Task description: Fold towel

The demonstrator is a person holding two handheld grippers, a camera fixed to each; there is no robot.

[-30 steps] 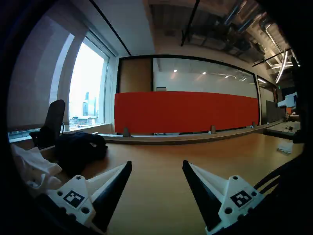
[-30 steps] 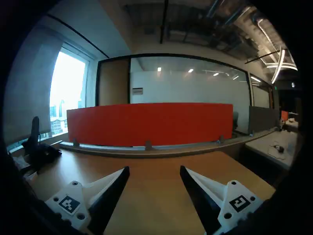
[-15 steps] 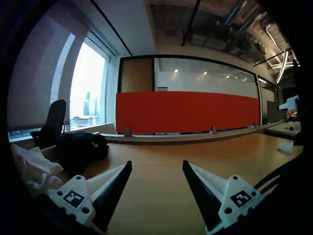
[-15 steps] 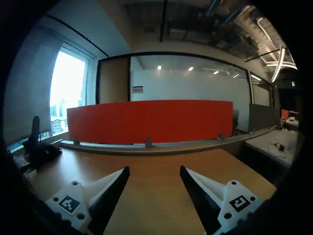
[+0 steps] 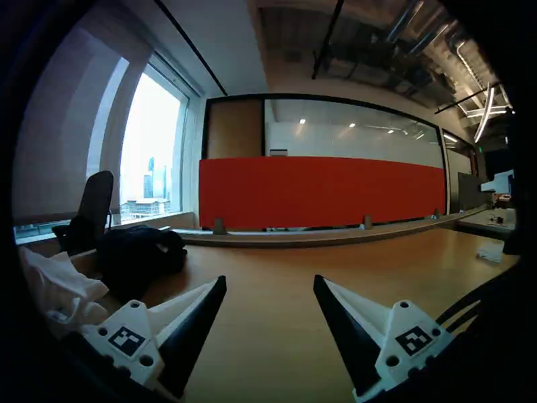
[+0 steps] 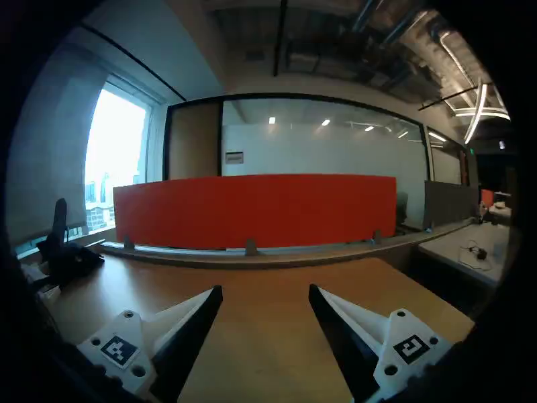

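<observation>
Left gripper [image 5: 268, 278] and right gripper [image 6: 264, 287] are hovering spread, empty, over desk [image 5: 282, 258]; left gripper view is showing white towel [image 5: 57, 289] crumpled, long axis untellable, beside black bag [image 5: 137, 258].

We hold our left gripper [image 5: 268, 279] low and level, pointing straight ahead, its jaws spread wide and empty. Its two white fingers [image 5: 181, 316] taper to dark-lined tips, and each carries a square marker [image 5: 126, 340] near its base. Our right gripper [image 6: 264, 287] is in a matching pose, level and facing forward, with its jaws parted wide and empty and its fingers [image 6: 362, 322] splayed evenly to either side.
</observation>
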